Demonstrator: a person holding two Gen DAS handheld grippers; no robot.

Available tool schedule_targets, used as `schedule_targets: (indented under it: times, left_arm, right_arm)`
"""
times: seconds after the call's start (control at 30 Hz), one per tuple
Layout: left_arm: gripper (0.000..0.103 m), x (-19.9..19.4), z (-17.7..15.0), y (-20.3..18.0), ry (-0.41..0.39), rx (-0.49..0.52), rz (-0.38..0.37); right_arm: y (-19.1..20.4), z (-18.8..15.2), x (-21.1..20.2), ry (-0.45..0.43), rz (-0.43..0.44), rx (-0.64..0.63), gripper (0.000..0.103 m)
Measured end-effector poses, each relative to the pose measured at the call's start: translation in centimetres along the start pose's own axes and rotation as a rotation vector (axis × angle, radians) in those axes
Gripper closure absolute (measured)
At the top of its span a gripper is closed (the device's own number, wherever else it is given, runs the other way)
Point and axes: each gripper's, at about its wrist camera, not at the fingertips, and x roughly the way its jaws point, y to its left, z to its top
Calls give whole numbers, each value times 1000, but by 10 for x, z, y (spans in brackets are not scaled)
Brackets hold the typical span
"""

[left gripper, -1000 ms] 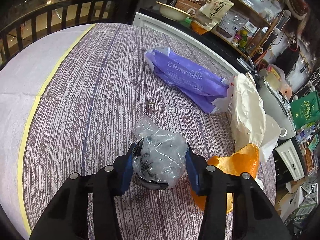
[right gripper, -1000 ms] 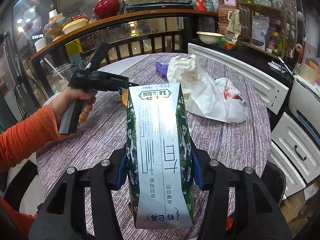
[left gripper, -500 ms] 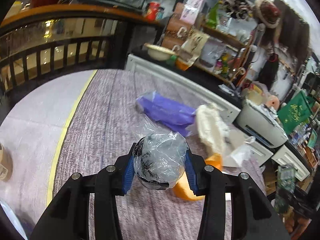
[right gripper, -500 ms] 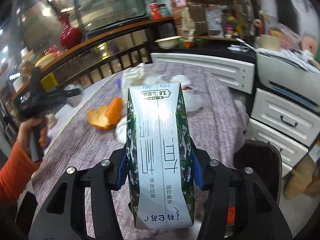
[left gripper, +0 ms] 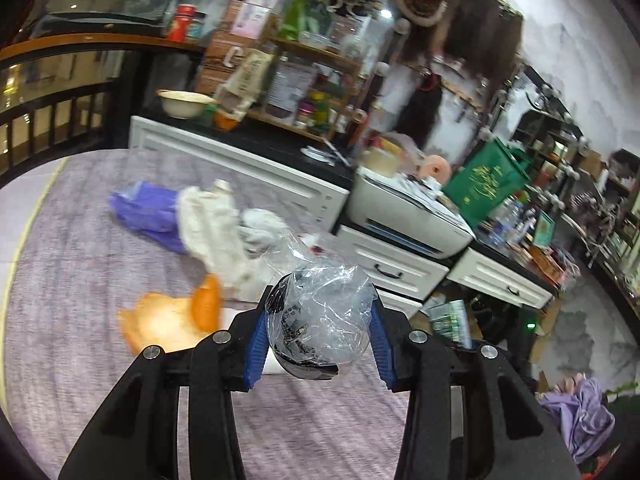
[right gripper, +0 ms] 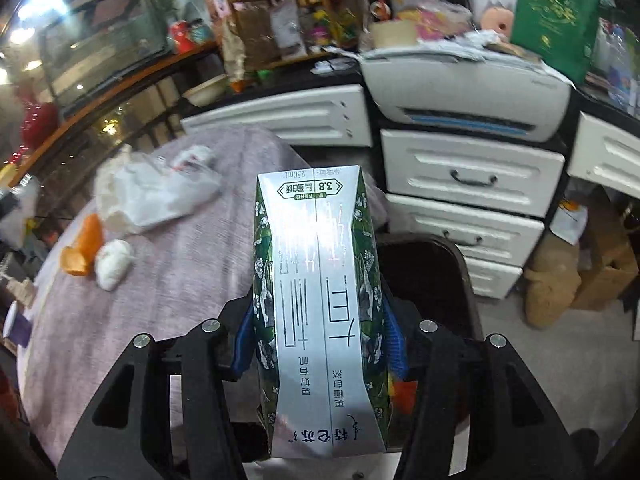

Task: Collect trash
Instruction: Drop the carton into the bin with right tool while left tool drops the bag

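Left hand-held gripper point(left gripper: 318, 334) clamps a crumpled clear plastic wrapper point(left gripper: 320, 316); right hand-held gripper point(right gripper: 318, 340) pinches a green-and-silver milk carton point(right gripper: 318, 300).

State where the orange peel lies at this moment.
In the right wrist view the orange peel lies on the purple tablecloth at the left, touching a crumpled white tissue, just below the white plastic bags.

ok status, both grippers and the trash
Left gripper shut on crumpled plastic wrap, clear of the table. Right gripper shut on milk carton. Orange peel, white bag not yet collected. Nothing blocking.
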Motion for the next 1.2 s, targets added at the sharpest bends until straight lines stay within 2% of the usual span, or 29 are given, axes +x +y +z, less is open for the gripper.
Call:
schedule_targets:
  times: [0.23,0.43,0.53,0.73,0.8,0.87,0.9,1.07,1.2]
  left_arm:
    - [60,49,-14,-62,78,78,-98]
    - [60,79,-24,-107,127,142,-159]
    - [60,92,-36,-119,162,159,-175]
    - [60,115,-55,-130,224,176,-180]
    - [60,119,-57,-130,238,180,-178]
    - [60,125,-60,-132,253,185,-176]
    - [60,129,-62,-133,262,188,-176]
    - [60,143,-72,-138,302,199,-179]
    - [60,155,-81,-144,334,212,-182]
  right_arm:
    - [-27,-23,59,130,-88,16,51]
    - [-59,-43,137,298,-147,108,51]
    - [-69,-52,171,398,-161,147,52]
    - [-77,-66,207,519,-183,170,52]
    - [-78,-68,210,529,-180,173,51]
    - [-81,-68,208,523,-173,191,39]
    - [-83,-68,203,509,-173,204,37]
    - [-94,-67,170,424,-189,198,37]
    - [-102,-64,125,324,-215,174,37]
